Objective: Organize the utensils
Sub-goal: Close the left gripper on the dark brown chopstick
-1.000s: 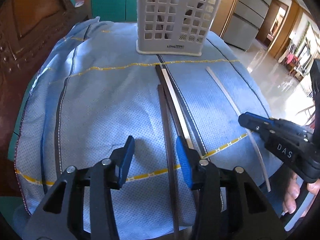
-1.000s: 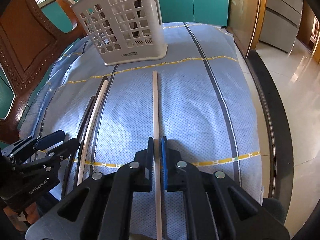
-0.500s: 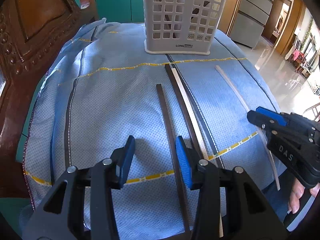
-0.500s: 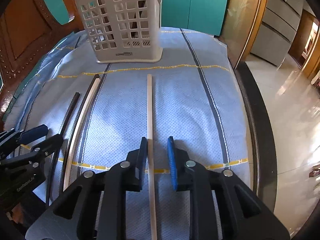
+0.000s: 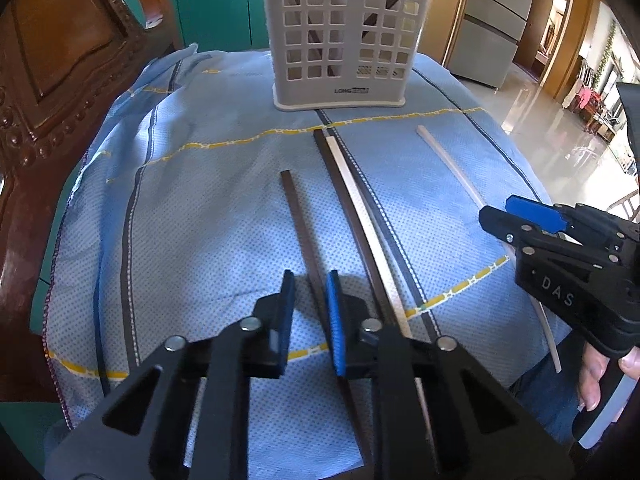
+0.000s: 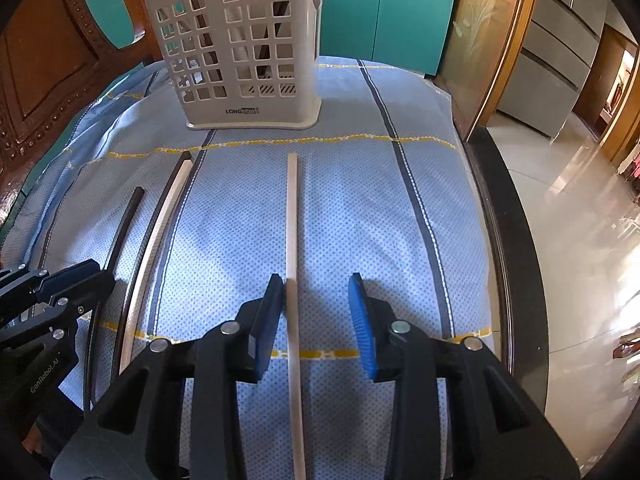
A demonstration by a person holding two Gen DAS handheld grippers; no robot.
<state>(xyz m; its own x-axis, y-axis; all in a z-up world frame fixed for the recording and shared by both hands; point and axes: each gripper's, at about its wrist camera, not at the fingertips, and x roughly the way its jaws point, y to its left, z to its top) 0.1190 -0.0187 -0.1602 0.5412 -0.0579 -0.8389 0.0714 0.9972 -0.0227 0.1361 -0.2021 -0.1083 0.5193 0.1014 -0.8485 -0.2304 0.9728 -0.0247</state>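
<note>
A white lattice utensil basket (image 5: 344,36) stands at the far end of a blue cloth; it also shows in the right wrist view (image 6: 244,52). Several chopsticks lie lengthwise on the cloth. My left gripper (image 5: 310,304) is partly closed around a short dark chopstick (image 5: 298,216), with small gaps to its pads. A dark and cream pair (image 5: 352,200) lies just to its right. My right gripper (image 6: 316,312) is open over a lone cream chopstick (image 6: 292,224), which lies against its left pad. The right gripper shows in the left wrist view (image 5: 560,248).
The blue striped cloth (image 6: 360,200) covers a table with a dark edge (image 6: 496,220) on the right, floor beyond. A carved wooden chair back (image 5: 52,64) stands at the left. Teal cabinets are behind the basket.
My right gripper has opened and let go of the cream chopstick, which lies on the cloth. My left gripper has shifted over the short dark chopstick and narrowed its jaws around it.
</note>
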